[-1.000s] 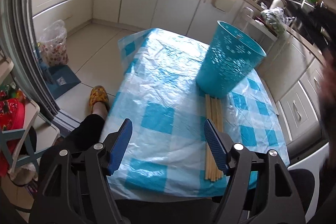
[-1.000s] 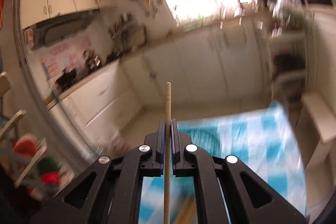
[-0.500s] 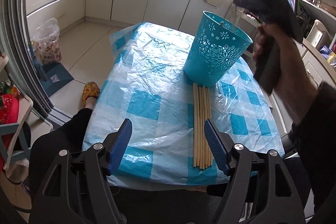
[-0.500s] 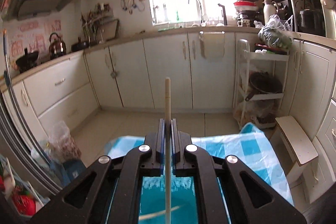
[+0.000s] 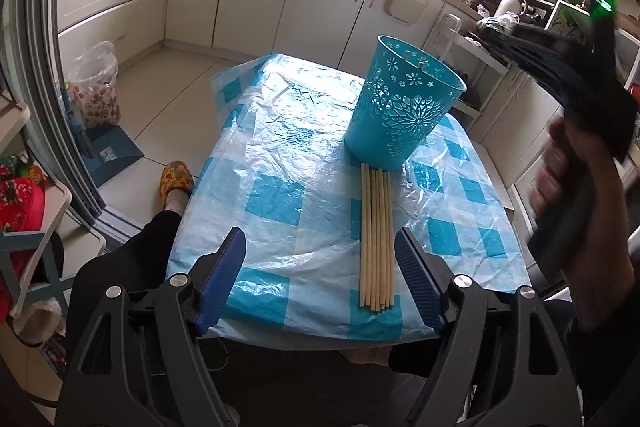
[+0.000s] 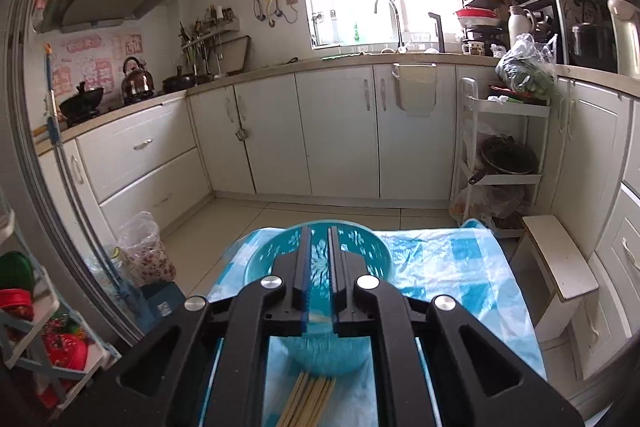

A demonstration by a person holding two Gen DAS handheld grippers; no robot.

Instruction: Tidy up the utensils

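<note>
— Fingers first: how do they stand?

— On the left gripper (image 5: 320,279) they are spread wide with nothing between them, low over the near edge of the worktop (image 5: 280,187). On the right gripper (image 6: 319,267) the two blue pads sit close together with only a narrow slit between them, and I see nothing caught in that slit.

— Where are the utensils?

— A bundle of wooden chopsticks (image 5: 376,239) lies flat on the checked plastic cloth, side by side. Their far ends almost touch the foot of the turquoise cut-out basket (image 5: 404,107), which stands upright near the middle of the worktop.

— Which way do they run?

— Lengthwise away from the person, so their long axis points straight from the near edge toward the basket. In the left wrist view the near ends lie just inside the right-hand finger of the left gripper, off-centre in its opening.

— And from the right gripper?

— It is held high, above the basket rim (image 6: 256,259), looking down; the chopsticks (image 6: 308,403) show below it, on the near side of the basket.

— So which hand is nearer?

— The left, I judge. It would close across the sticks, squarely over their long axis. The right would need to drop and pull back toward the person.
</note>
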